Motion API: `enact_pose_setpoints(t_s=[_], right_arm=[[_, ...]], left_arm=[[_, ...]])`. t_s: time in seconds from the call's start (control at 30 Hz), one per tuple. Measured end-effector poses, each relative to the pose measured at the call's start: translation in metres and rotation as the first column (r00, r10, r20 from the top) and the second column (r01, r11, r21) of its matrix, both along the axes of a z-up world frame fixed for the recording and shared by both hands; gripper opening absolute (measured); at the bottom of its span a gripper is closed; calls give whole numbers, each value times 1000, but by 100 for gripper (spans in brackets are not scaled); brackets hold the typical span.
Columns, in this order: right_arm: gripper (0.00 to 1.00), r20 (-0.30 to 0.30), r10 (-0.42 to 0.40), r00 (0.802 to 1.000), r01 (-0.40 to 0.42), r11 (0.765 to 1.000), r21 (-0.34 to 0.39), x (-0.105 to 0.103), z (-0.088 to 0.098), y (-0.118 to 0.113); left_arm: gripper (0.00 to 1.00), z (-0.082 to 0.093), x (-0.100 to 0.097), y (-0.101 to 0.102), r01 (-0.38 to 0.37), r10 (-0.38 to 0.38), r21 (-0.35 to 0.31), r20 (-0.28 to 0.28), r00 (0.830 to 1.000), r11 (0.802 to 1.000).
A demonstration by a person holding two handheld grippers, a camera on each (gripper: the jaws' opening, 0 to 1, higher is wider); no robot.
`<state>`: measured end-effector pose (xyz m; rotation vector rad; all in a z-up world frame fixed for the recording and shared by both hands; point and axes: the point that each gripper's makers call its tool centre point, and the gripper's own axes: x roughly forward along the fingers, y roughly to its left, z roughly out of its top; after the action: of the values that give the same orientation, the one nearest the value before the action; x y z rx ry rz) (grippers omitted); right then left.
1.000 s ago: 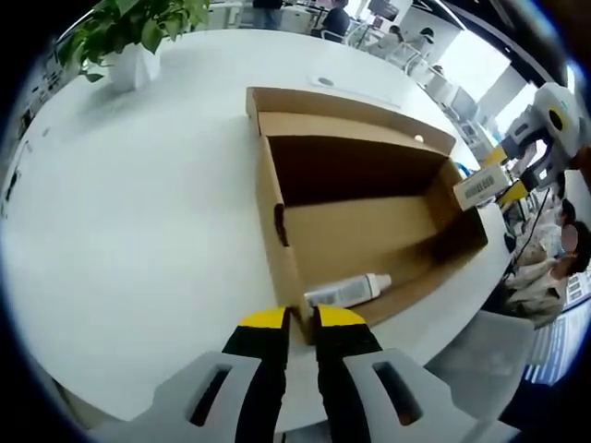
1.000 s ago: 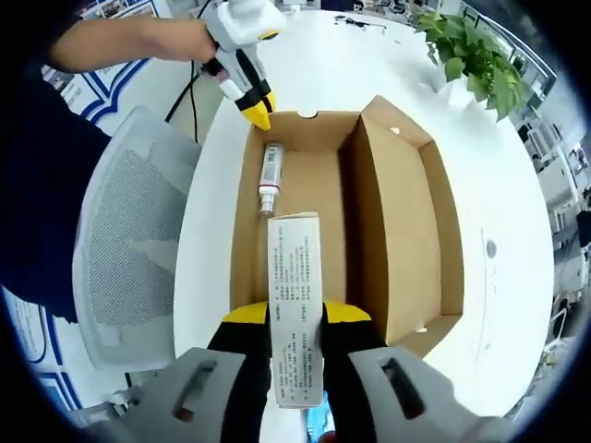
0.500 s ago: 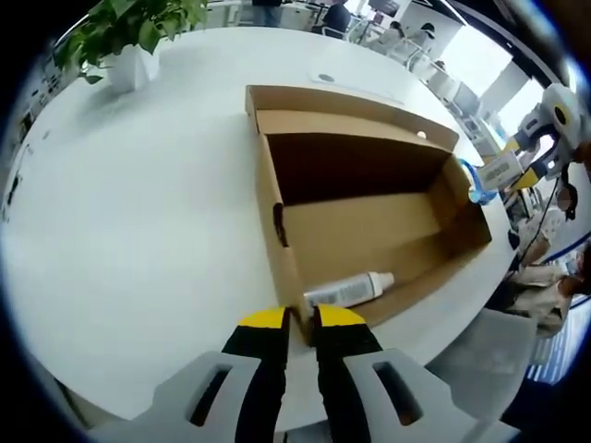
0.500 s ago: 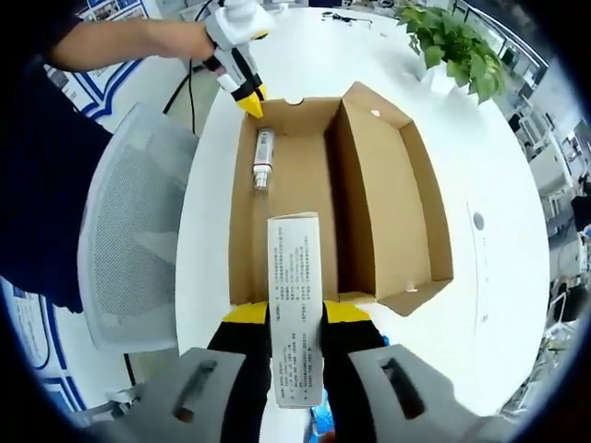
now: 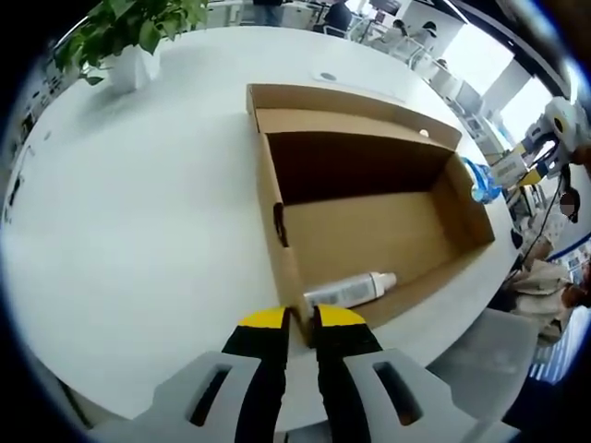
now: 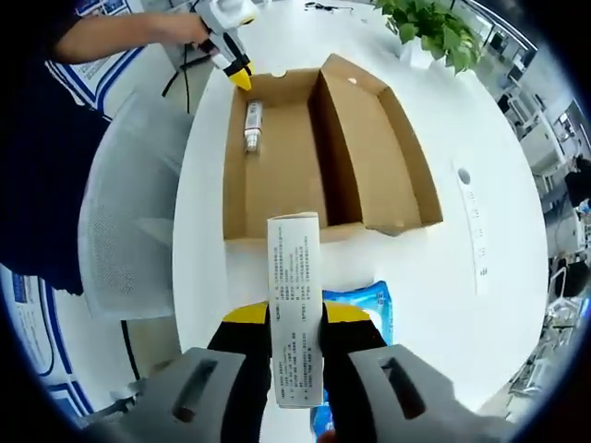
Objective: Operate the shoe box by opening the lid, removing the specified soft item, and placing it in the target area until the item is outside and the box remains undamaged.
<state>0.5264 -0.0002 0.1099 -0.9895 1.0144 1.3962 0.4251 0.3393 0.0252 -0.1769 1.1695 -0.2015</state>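
The round white table (image 5: 138, 212) carries the open cardboard shoe box (image 6: 277, 157), lid folded back. A mesh chair (image 6: 125, 212) stands beside the table, a potted plant (image 5: 129, 41) well apart from the box. The left gripper (image 5: 302, 320) pinches the box's near wall between nearly closed jaws; a white tube (image 5: 349, 289) lies inside. The right gripper (image 6: 295, 318) clamps a long printed carton (image 6: 295, 305) above a blue packet (image 6: 355, 305) lying on the table outside the box.

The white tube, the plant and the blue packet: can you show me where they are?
White tube (image 5: 349, 290): left gripper view, on the middle of its body.
Plant (image 6: 434, 26): right gripper view, on its green leaves.
Blue packet (image 6: 362, 302): right gripper view, on its top part beside the paper box.
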Motion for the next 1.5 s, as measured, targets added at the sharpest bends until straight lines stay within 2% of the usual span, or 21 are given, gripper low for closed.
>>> enact_pose_setpoints(t_s=[0.4, 0.73, 1.13, 1.5], right_arm=[[17, 4, -55, 999, 55, 998, -39, 2, -8, -60], [17, 18, -47, 999, 49, 994, -98, 2, -19, -108], [17, 25, -76, 997, 78, 993, -93, 9, -18, -146], [17, 36, -82, 996, 85, 990, -115, 17, -18, -183]], left_arm=[[8, -2, 1, -1, 7, -7, 24, -3, 1000, 1000], [8, -3, 2, 0, 17, -17, 56, -7, 1000, 998], [8, -4, -1, -1, 13, -12, 77, -11, 1000, 997], [8, 2, -5, -9, 14, -15, 78, 23, 1000, 997]])
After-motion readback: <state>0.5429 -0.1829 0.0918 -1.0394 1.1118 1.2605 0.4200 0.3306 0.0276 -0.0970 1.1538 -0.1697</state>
